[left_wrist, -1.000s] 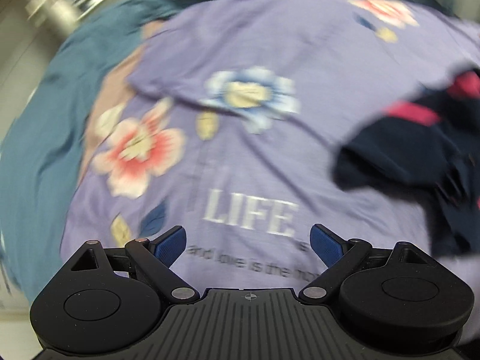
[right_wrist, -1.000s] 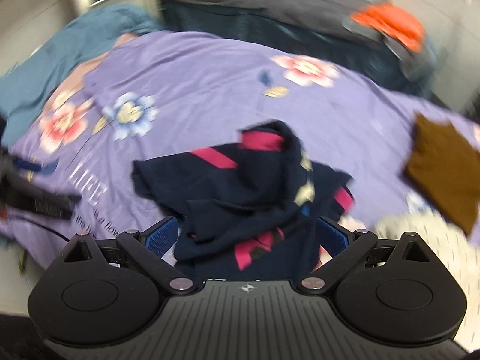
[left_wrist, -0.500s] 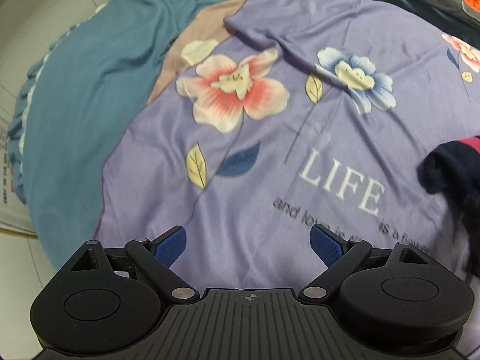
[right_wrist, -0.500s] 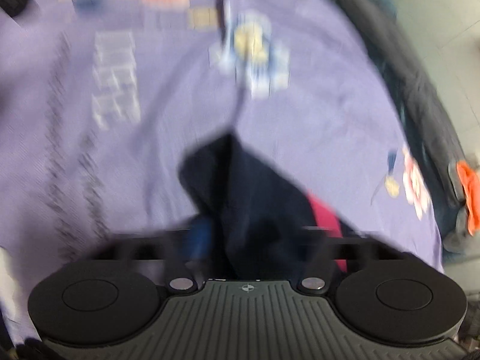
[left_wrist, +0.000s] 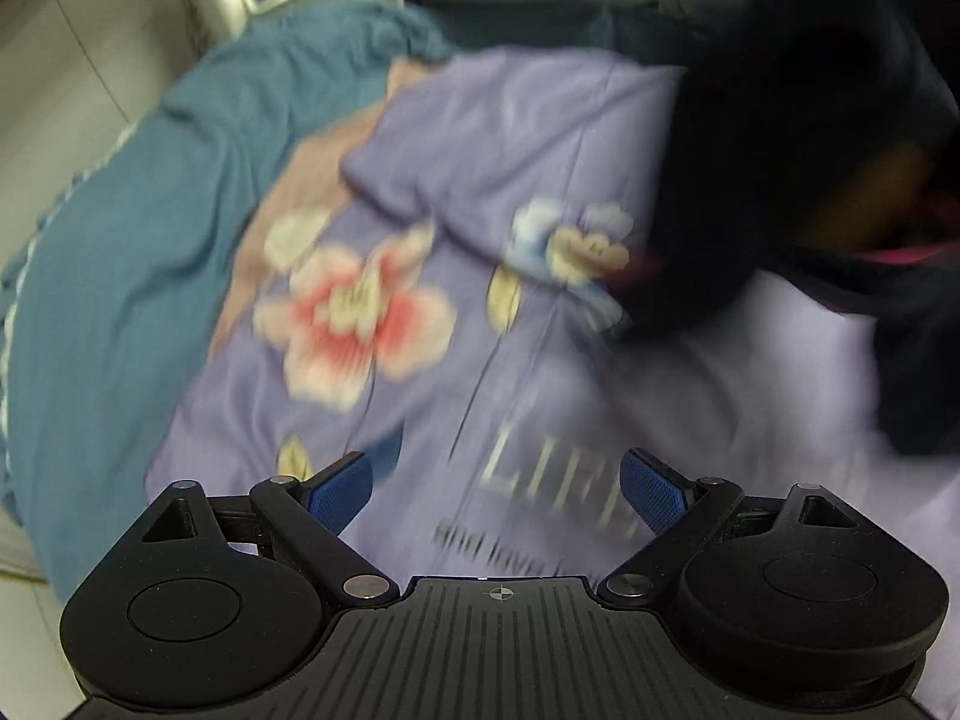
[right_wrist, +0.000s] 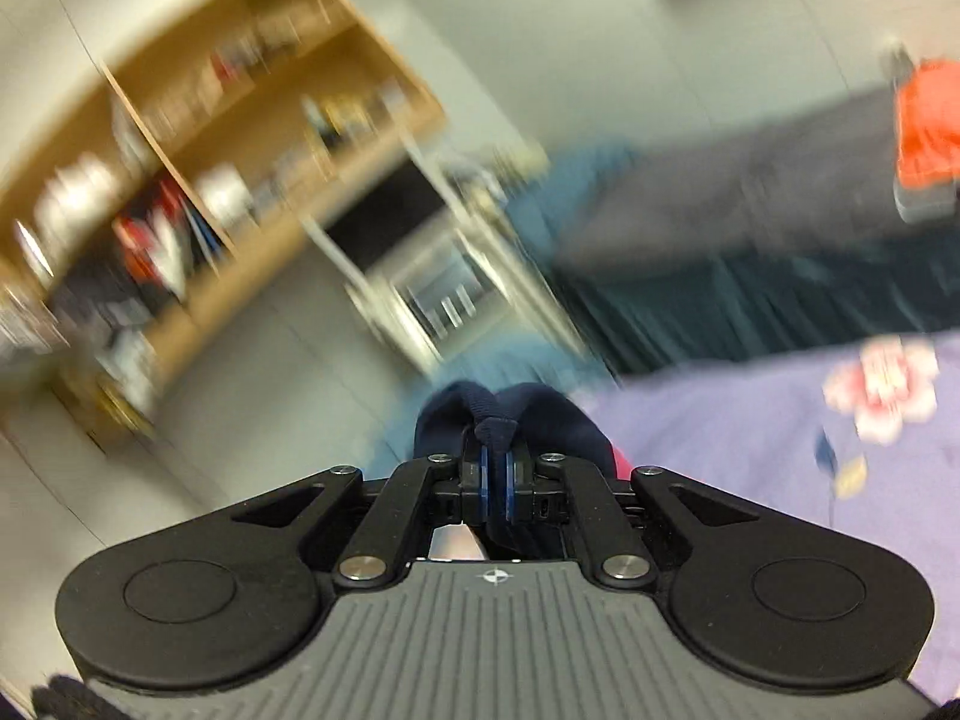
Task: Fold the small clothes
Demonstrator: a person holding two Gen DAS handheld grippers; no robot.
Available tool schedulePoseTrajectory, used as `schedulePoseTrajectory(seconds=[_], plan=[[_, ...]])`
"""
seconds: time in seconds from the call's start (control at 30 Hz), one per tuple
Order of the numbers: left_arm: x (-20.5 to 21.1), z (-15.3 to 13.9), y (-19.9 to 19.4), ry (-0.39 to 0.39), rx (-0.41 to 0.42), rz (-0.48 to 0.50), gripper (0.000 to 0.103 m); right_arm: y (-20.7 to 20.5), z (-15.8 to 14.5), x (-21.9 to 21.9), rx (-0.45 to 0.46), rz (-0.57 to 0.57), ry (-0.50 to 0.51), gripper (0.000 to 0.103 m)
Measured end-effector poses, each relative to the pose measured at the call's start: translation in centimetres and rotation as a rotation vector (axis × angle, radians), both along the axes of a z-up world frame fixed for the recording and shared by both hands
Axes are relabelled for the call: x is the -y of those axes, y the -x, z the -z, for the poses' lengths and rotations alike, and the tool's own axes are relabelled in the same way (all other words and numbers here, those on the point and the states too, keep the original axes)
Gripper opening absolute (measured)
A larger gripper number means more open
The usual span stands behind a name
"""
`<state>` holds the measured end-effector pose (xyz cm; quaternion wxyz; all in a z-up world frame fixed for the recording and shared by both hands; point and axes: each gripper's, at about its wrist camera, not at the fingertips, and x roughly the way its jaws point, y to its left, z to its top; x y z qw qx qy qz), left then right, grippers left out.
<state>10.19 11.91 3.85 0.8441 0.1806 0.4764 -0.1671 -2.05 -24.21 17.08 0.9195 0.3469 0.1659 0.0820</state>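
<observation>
Lifted off the purple bedsheet (left_wrist: 540,138) since a moment ago, the navy garment (right_wrist: 510,414) is hanging pinched in my right gripper (right_wrist: 494,483), its pads squeezing a fold, while my left gripper (left_wrist: 495,495) is hovering wide open, empty, over the sheet's lettering.

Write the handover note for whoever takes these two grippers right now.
Right gripper: shut on the navy garment, raised, camera aimed at the shelves.
Left gripper: open, holding nothing, over the purple sheet.
In the left view the garment hangs bunched at upper right above the sheet.
Done: garment picked up.
Left: spread it flat on the sheet and fold it; no fold shows yet.
</observation>
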Motion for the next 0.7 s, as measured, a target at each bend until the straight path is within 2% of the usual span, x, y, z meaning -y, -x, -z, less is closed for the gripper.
schedulePoseTrajectory(seconds=[0.1,0.27,0.4,0.53,0.63,0.7], plan=[[1.2,-1.2,-0.3,0.032,0.023,0.001,0.103,3.5,-1.7,2.3,0.092,0.046,-0.053,0.007],[2.2,-1.1,0.2,0.038,0.017,0.033,0.103,6.2,0.0,5.7,0.019,0.162,-0.107,0.007],[2.7,0.3,0.3,0.004,-0.02,0.061,0.103,6.2,4.0,5.5,-0.224,0.242,-0.035,0.007],[4.2,2.0,0.5,-0.04,-0.043,0.115,0.103,5.1,11.8,5.0,-0.496,0.311,-0.023,0.013],[5.6,3.2,0.7,-0.07,-0.043,0.179,0.103,5.0,16.7,3.5,-0.626,0.353,-0.012,0.021],[6.4,3.8,1.1,-0.08,-0.029,0.239,0.103,6.0,18.4,2.9,-0.682,0.391,-0.055,0.032]])
